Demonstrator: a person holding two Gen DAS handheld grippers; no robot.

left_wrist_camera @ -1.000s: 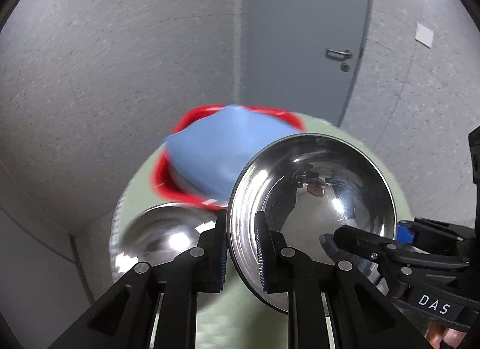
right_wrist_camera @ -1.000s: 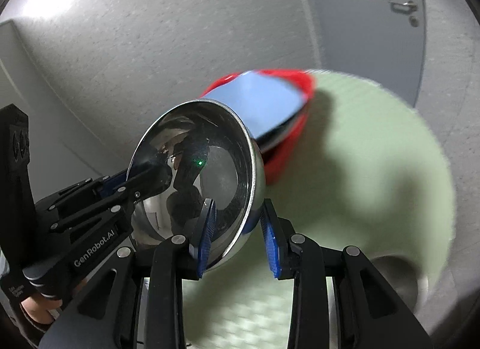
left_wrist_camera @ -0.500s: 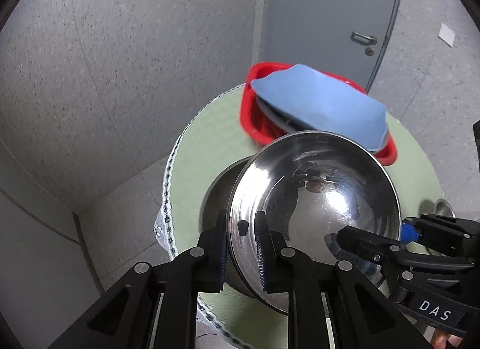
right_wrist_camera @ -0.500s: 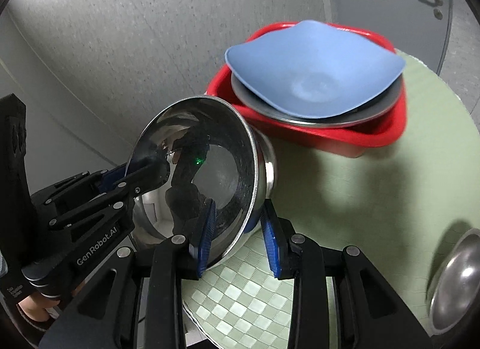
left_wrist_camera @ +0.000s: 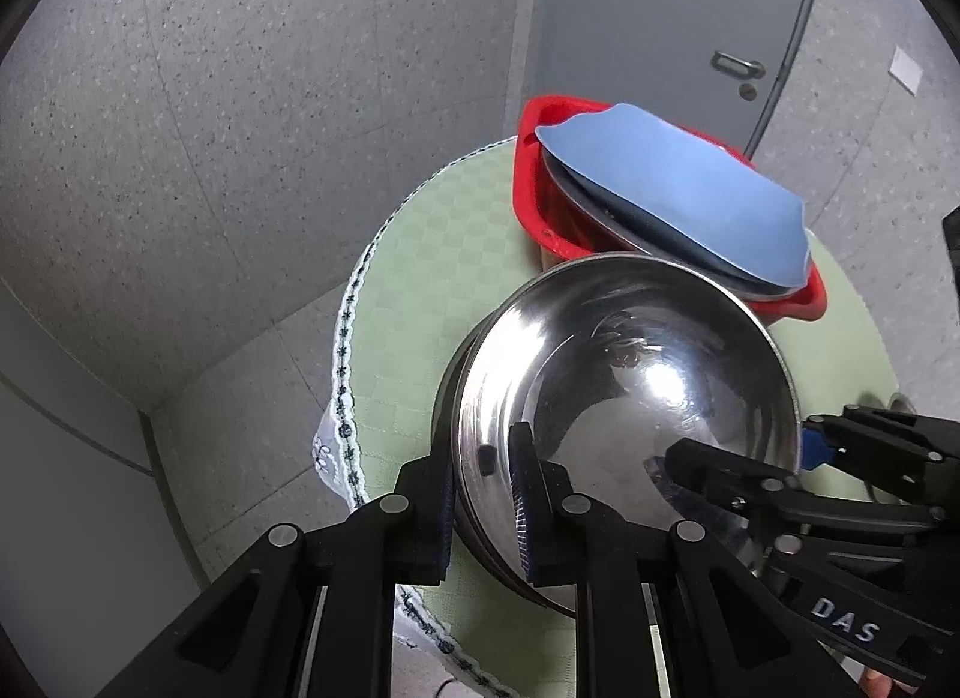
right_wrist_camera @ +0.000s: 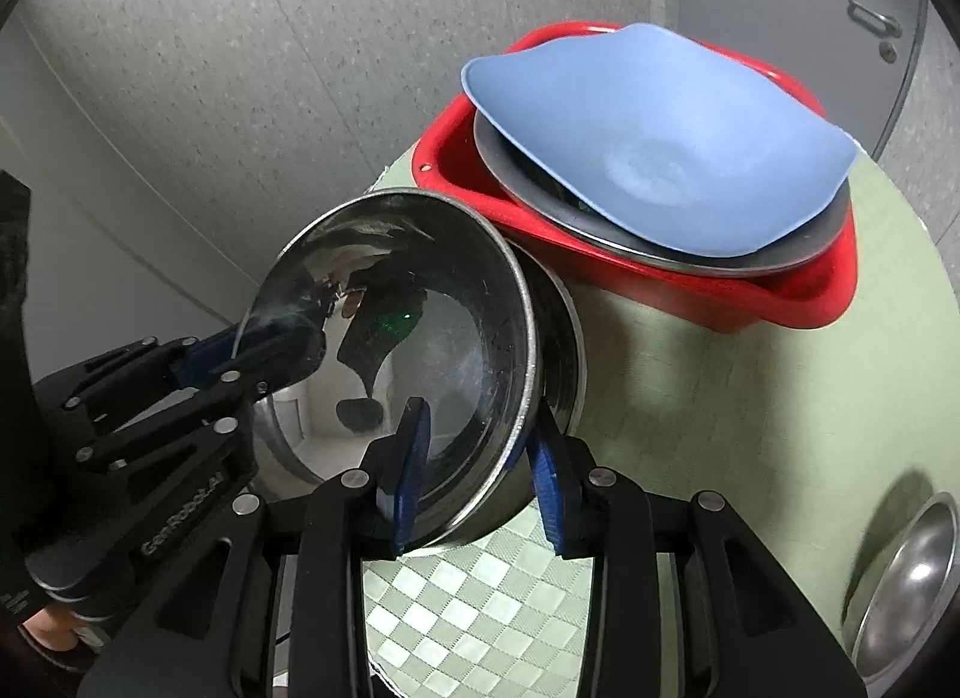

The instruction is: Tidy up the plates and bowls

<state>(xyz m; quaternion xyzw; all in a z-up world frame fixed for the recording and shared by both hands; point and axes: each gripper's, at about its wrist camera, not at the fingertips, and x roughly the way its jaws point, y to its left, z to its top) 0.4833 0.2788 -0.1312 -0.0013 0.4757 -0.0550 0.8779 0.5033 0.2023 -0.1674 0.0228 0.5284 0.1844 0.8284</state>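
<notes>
A large shiny steel bowl (left_wrist_camera: 630,398) (right_wrist_camera: 408,326) sits nested in a second steel bowl (right_wrist_camera: 564,338) on the green checked tablecloth. My left gripper (left_wrist_camera: 483,494) is shut on its near rim. My right gripper (right_wrist_camera: 480,470) has its blue pads on either side of the opposite rim, wider apart, and it shows at the right of the left wrist view (left_wrist_camera: 804,458). Behind the bowls a red tub (left_wrist_camera: 528,182) (right_wrist_camera: 780,302) holds a steel plate (right_wrist_camera: 540,200) with a blue plate (left_wrist_camera: 678,194) (right_wrist_camera: 654,140) on top.
The round table (left_wrist_camera: 408,290) (right_wrist_camera: 720,410) ends close on the left, with grey floor below. A small steel bowl (right_wrist_camera: 906,584) stands at the table's right edge. A grey door (left_wrist_camera: 660,8) and wall lie behind the tub.
Both grippers have lowered the steel bowl from the air into the second bowl on the table. The right gripper's pads have spread wider around the rim.
</notes>
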